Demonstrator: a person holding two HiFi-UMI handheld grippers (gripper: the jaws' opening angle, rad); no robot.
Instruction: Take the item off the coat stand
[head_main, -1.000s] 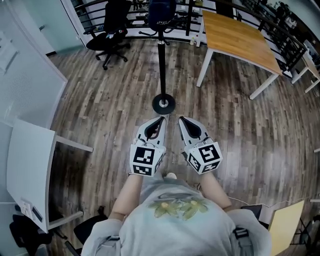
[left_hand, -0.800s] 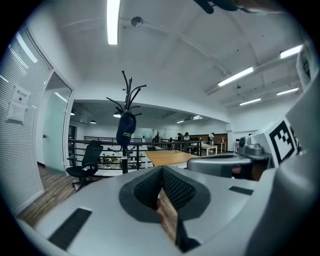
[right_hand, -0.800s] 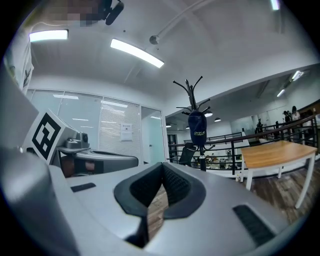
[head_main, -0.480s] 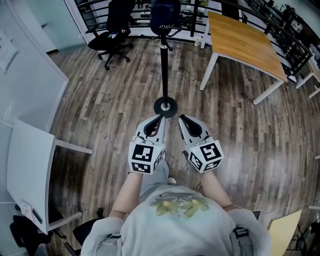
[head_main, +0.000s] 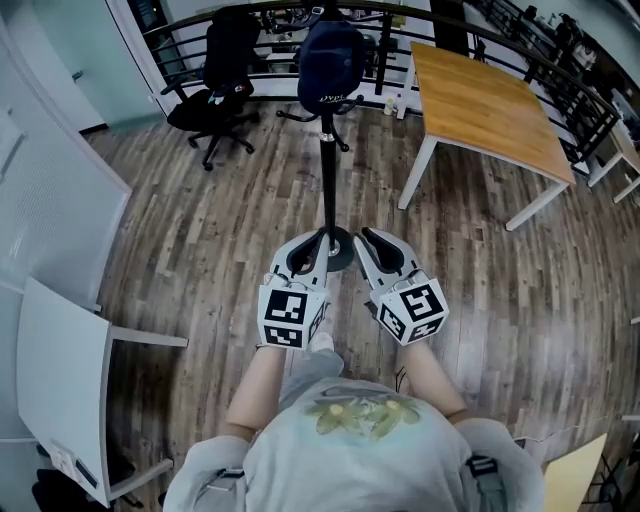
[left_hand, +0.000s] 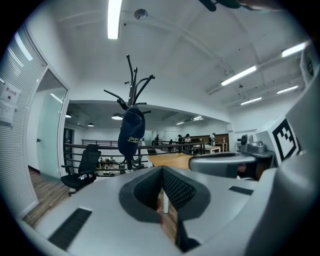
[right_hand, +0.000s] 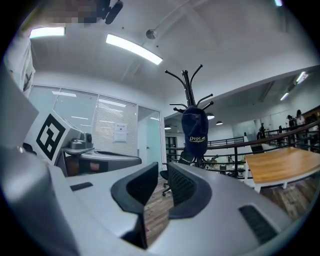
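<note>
Since a second ago the person has closed on the coat stand (head_main: 327, 170). Its base now lies just beyond both grippers, and the cap (head_main: 331, 60) is fully in view at 12 o'clock. This is judged to be the approach only.

- **Left gripper (head_main: 318, 242):** fingers pressed together, empty.
- **Right gripper (head_main: 368, 238):** fingers opening, nothing between them.
- **Cap:** dark navy with white lettering, apparently hung on an upper hook.

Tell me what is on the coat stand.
A dark blue cap with white lettering hangs on the coat stand; the upper hooks are bare. The cap covers the hook that carries it, so that hook cannot be seen.
</note>
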